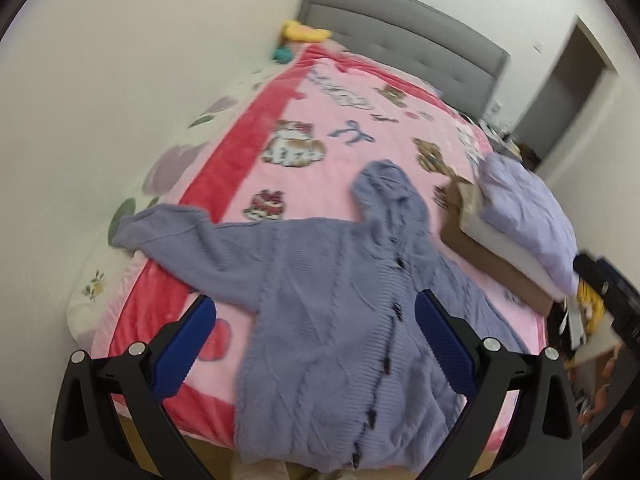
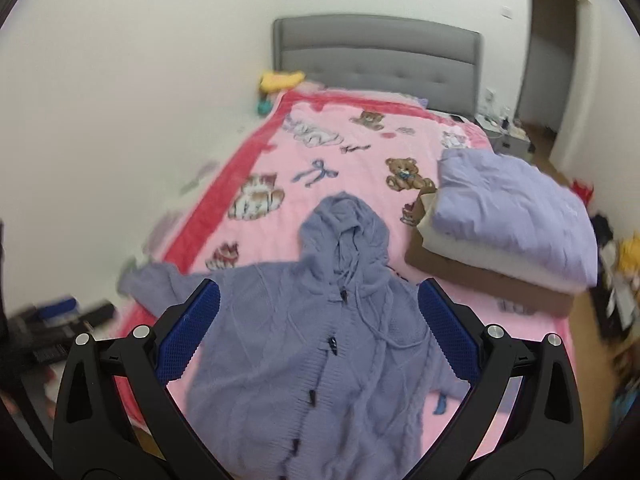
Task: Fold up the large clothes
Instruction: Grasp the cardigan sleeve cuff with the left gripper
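A lavender-blue knitted hooded cardigan [image 1: 320, 300] with dark toggle buttons lies spread face up on the pink blanket [image 1: 320, 152], hood toward the headboard, left sleeve stretched over the red border. It also shows in the right wrist view [image 2: 320, 340]. My left gripper [image 1: 316, 344] is open and empty, held above the cardigan's lower body. My right gripper [image 2: 320, 332] is open and empty, held above the cardigan's chest. The right sleeve is partly hidden behind my fingers.
A stack of folded bedding, lilac [image 2: 516, 208] over white and brown, sits on the bed's right side. A grey headboard [image 2: 376, 52] stands at the far end with plush toys [image 2: 280, 80] beside it. A wall runs along the left. Clutter lies on the floor at right.
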